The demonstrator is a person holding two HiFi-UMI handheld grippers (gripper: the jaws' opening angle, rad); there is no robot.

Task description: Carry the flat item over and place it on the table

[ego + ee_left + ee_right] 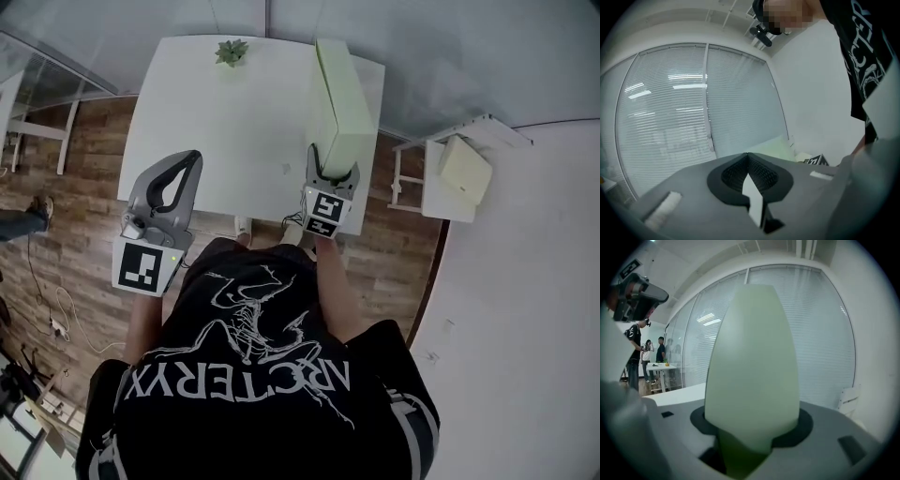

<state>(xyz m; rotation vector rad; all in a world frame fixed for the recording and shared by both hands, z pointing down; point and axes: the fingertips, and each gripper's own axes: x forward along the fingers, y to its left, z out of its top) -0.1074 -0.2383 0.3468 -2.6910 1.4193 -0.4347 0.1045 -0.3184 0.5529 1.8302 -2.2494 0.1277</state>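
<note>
The flat item (339, 103) is a pale green slab. It stands on edge over the right part of the white table (225, 131), and whether it touches the top I cannot tell. My right gripper (330, 176) is shut on its near end. In the right gripper view the flat item (752, 366) rises out of the jaws and fills the middle, with my right gripper (752, 439) clamped on its base. My left gripper (187, 159) is shut and holds nothing, hanging at the table's near left corner. In its own view my left gripper (749, 159) points up at a window with blinds.
A small potted plant (232, 52) stands at the table's far edge. A white stand (427, 192) to the right carries another pale green slab (465, 169). Wooden floor lies around the table, and a white wall runs along the right. People stand at a distant table (661, 365).
</note>
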